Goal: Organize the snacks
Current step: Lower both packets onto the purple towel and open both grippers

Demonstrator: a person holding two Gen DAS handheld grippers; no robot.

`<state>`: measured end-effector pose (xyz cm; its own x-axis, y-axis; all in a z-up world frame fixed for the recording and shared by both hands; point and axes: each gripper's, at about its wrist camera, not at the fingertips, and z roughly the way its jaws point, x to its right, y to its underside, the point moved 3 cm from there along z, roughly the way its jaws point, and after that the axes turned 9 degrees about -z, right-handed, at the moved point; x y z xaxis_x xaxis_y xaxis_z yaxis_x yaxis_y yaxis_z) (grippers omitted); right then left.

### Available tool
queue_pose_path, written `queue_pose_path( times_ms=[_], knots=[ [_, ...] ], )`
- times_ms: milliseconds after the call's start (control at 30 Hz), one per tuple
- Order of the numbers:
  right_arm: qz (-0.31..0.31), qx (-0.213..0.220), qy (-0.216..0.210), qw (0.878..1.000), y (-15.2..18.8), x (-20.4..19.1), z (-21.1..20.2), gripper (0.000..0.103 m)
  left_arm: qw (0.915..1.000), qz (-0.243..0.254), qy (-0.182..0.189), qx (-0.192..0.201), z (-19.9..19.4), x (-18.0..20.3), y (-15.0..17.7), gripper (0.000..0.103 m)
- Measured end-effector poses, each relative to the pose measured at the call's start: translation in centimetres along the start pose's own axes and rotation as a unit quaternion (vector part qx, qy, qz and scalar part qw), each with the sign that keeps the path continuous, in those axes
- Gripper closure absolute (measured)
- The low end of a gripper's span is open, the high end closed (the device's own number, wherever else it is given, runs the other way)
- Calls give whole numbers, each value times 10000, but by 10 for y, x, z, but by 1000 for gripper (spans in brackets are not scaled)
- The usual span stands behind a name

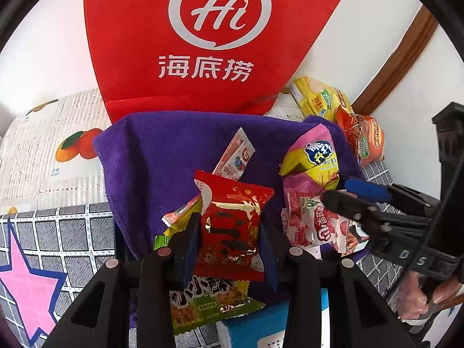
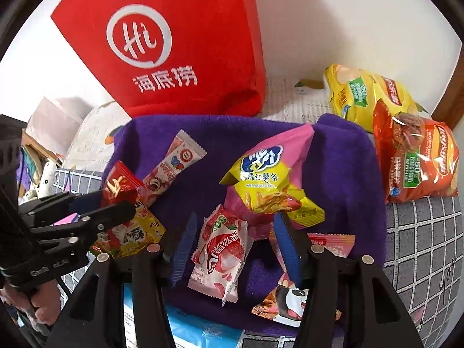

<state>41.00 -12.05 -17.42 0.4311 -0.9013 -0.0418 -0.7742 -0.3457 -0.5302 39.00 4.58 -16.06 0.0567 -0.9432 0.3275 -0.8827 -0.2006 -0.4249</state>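
Note:
My left gripper is shut on a red and gold snack packet, held above a purple towel; the packet also shows in the right wrist view. My right gripper is open, its fingers on either side of a pink and white strawberry packet lying on the towel. A yellow and pink sweet potato stick bag and a long pink stick packet lie further back. A green packet lies under my left gripper.
A red Haidilao bag stands behind the towel. Yellow and orange chip bags lie at the right. A blue tissue pack lies at the near edge. A grey checked cloth covers the table.

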Motion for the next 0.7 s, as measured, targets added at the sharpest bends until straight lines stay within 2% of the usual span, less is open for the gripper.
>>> queue_pose_path(
  times_ms=[167, 367, 700],
  knots=[
    [48, 126, 25, 9999, 0, 5, -11, 46, 10000, 10, 30, -35, 2, 1, -1, 65],
    [74, 240, -6, 9997, -3, 5, -22, 46, 9999, 12, 48, -93, 6, 3, -2, 55],
    [-34, 415, 68, 9991, -2, -11, -43, 46, 9999, 0, 108, 60, -15, 4, -5, 48]
  ],
)
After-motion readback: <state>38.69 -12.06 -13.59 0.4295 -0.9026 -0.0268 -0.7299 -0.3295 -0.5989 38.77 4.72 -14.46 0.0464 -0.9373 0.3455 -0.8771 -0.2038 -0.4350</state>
